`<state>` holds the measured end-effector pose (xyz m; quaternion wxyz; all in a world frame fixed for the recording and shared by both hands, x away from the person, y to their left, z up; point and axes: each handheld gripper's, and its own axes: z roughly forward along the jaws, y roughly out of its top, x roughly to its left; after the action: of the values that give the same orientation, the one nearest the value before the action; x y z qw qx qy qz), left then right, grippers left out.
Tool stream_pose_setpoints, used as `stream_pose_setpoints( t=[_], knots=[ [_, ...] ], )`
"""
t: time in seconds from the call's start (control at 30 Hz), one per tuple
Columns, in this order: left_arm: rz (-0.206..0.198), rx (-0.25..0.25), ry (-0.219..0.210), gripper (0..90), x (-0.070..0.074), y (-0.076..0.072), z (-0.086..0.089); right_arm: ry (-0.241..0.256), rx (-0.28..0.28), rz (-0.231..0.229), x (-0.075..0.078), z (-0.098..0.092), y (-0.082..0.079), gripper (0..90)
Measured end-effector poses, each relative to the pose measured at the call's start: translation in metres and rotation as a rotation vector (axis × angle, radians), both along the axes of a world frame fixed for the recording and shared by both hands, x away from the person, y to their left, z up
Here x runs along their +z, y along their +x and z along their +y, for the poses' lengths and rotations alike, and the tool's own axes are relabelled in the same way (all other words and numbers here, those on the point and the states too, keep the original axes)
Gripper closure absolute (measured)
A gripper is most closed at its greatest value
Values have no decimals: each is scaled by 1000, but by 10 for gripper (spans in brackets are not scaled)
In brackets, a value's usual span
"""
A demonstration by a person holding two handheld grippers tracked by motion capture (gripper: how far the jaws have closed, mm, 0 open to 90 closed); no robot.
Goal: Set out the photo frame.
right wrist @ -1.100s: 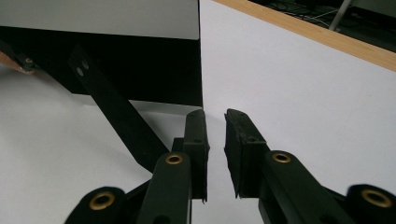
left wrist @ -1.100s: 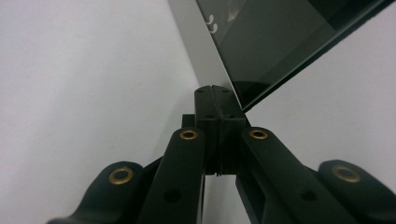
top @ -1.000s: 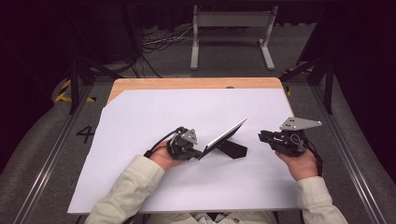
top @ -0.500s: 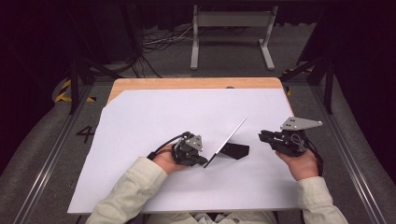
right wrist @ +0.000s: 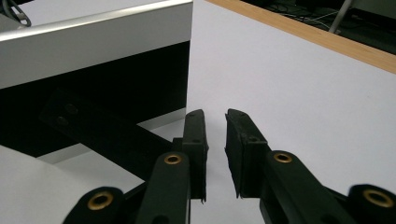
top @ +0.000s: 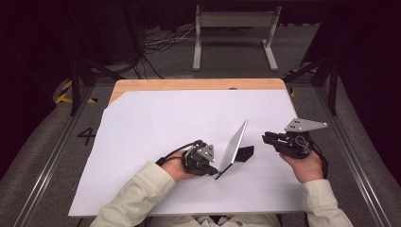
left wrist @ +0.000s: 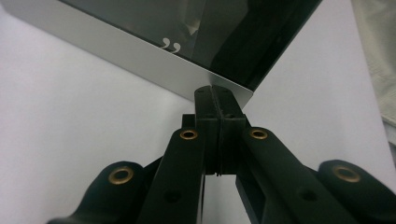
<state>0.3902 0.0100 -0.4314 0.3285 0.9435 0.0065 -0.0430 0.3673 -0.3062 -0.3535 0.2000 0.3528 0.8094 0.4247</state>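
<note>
A flat picture frame point(top: 235, 145) with a silver border and a black back stands steeply tilted on the white sheet point(top: 156, 127), with its black stand leg point(top: 246, 152) behind it. My left gripper point(top: 213, 171) is shut on the frame's near lower corner. In the left gripper view the jaws meet point(left wrist: 215, 100) on the silver border point(left wrist: 116, 53), with dark glass point(left wrist: 243, 32) above. To the frame's right, my right gripper point(top: 267, 138) is held open and apart from it. In the right gripper view the gripper point(right wrist: 215, 122) is empty, with the frame's back point(right wrist: 116, 93) and stand leg point(right wrist: 100, 135) at left.
The white sheet covers most of a wooden table point(top: 198, 84), whose bare edge shows at the far side point(right wrist: 303, 35). Metal rails point(top: 52, 156) run along both sides, and a white stand point(top: 234, 33) and cables lie on the floor beyond.
The left gripper has drawn a little toward the person and turned, and the frame now stands much steeper. The right gripper has stayed put.
</note>
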Motion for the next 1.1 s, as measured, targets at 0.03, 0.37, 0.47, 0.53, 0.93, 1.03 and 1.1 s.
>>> stream_pose_setpoints(
  t=[0.03,0.37,0.47,0.53,0.93,1.03,1.1],
  knots=[
    [-1,-7,2,900,0,-1,-1,2,0,-1,0,0,0,773],
    [24,-63,0,900,-3,-12,-21,5,-11,-8,3,-4,-1,773],
    [26,-73,-1,900,-3,-14,-27,8,-13,-10,4,-5,-2,772],
    [29,-79,-1,900,-4,-16,-30,10,-14,-11,5,-5,-2,771],
    [19,-114,-3,900,-4,-21,-49,20,-49,-7,7,-16,-11,762],
    [21,-118,-7,900,-4,-21,-54,25,-64,-4,6,-21,-15,755],
    [23,-126,-14,900,-4,-19,-60,25,-77,-1,6,-24,-18,752]
  ],
)
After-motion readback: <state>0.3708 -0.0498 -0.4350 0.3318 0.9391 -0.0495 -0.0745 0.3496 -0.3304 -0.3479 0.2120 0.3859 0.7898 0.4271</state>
